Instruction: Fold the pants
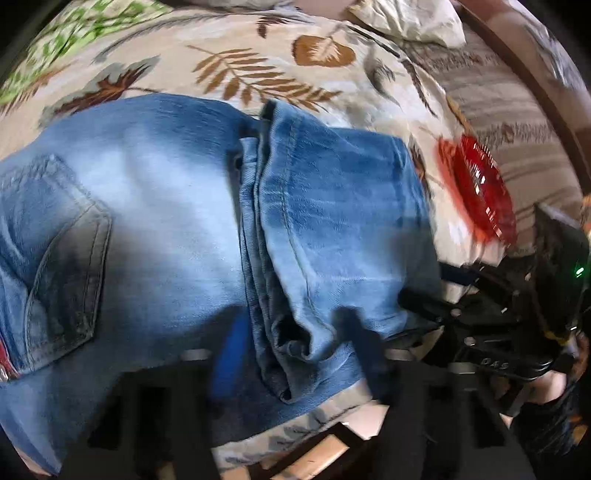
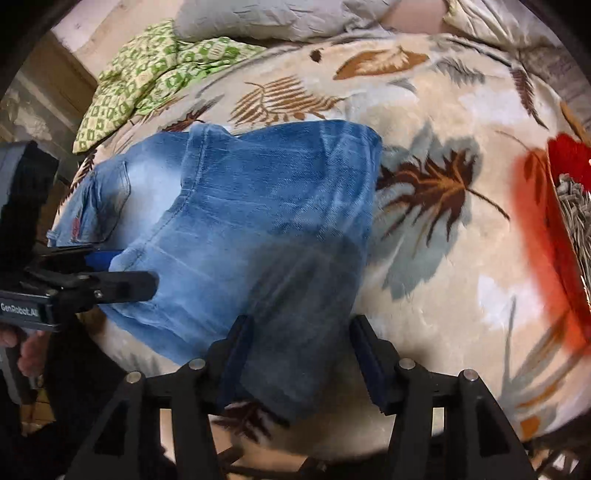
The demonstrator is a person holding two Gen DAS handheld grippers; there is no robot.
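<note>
I saw a bed covered by a cream blanket (image 2: 436, 280) printed with brown, grey and red leaves. A green patterned cloth (image 2: 147, 70) lay bunched at the upper left of the right view, with pale pillows (image 2: 266, 18) along the top edge. A dark wooden bed frame (image 1: 535, 81) curved down the left view's upper right.
</note>
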